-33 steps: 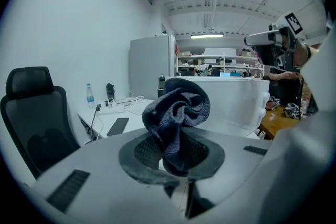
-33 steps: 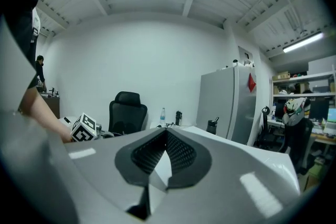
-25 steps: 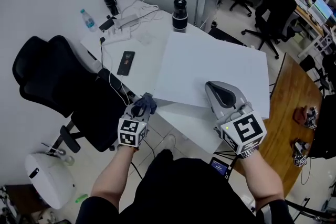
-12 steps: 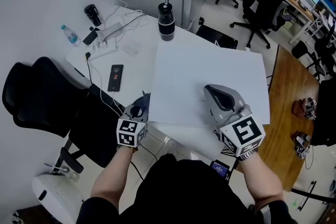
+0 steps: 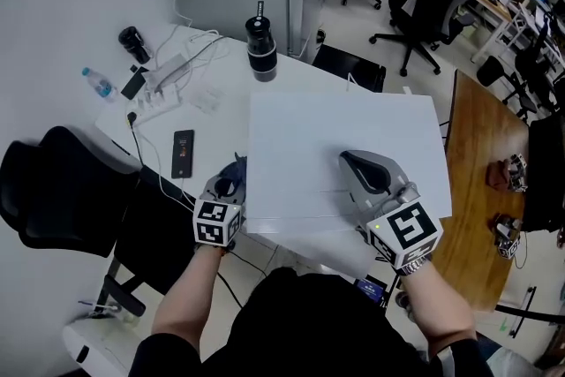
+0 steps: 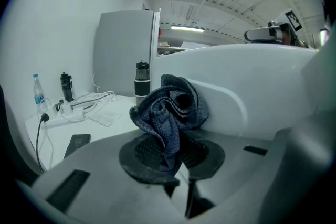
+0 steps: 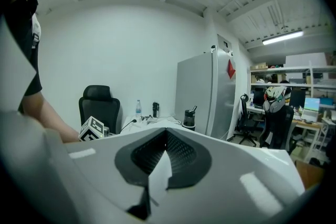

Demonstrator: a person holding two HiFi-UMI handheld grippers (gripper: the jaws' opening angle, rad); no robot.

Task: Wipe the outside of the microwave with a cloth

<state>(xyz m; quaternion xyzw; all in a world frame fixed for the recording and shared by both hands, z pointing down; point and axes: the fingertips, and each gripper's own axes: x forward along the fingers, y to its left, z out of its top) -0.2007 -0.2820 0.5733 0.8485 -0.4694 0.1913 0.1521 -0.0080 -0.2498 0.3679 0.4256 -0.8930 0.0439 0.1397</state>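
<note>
My left tool pinches a crumpled, coarse-knit dark-blue cloth. Since a second ago it has slid in along the left wall of the microwave, so the cloth now sits just beside that smooth white side, and I judge wiping can start there. My right tool, pressed together and empty, is over the boxy flat top, and beyond on the table are a flat black phone and a dark cylindrical flask.

Your head camera looks steeply down past your arms onto the top of the microwave and the table beside it. Each gripper camera rides close behind its own jaws and looks almost level across that top toward the room beyond. All three views share the black flask on the table.
</note>
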